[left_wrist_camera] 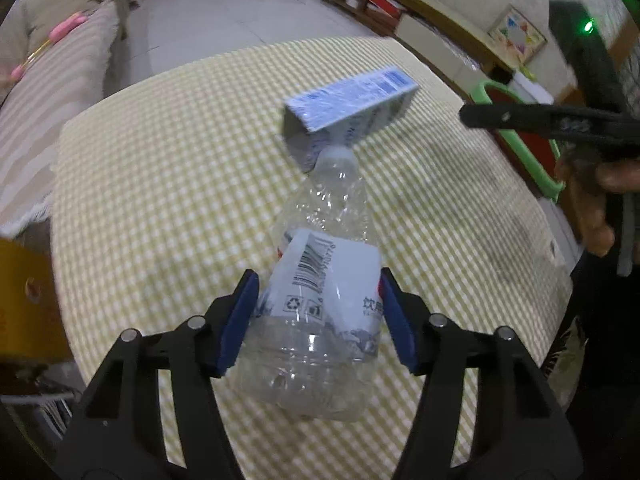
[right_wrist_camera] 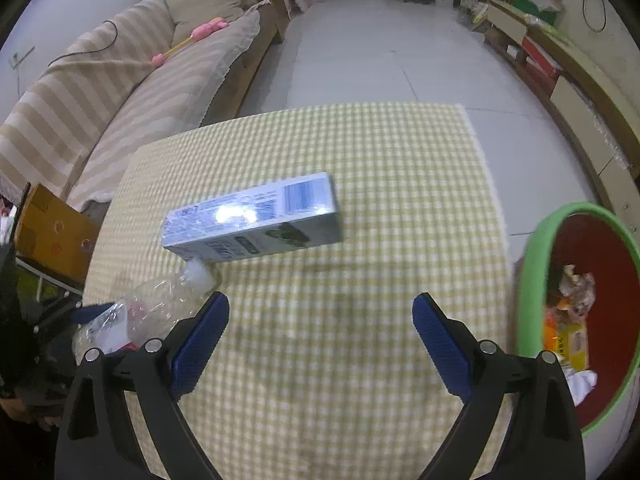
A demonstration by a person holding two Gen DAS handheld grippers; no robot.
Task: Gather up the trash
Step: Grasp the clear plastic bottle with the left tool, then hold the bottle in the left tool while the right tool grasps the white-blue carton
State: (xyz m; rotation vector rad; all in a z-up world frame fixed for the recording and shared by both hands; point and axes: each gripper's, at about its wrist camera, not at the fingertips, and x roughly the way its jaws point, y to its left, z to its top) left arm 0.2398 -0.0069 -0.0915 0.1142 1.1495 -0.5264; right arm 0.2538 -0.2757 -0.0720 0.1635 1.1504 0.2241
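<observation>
A crushed clear plastic bottle [left_wrist_camera: 320,292] with a white label lies on the yellow checked tablecloth [left_wrist_camera: 160,184]. My left gripper [left_wrist_camera: 318,312] is shut on its body, blue pads against both sides of the label. A blue and white carton [left_wrist_camera: 352,108] lies past the bottle's cap. In the right wrist view the carton [right_wrist_camera: 256,220] lies ahead and the bottle [right_wrist_camera: 152,312] is at the left. My right gripper [right_wrist_camera: 320,340] is open and empty above the cloth. It also shows in the left wrist view [left_wrist_camera: 560,124] at the right.
A red bin with a green rim [right_wrist_camera: 540,264] holding wrappers stands right of the table. A striped sofa [right_wrist_camera: 100,92] runs along the left. A cardboard box [right_wrist_camera: 52,232] sits at the table's left corner. Low cabinets [right_wrist_camera: 580,92] line the right wall.
</observation>
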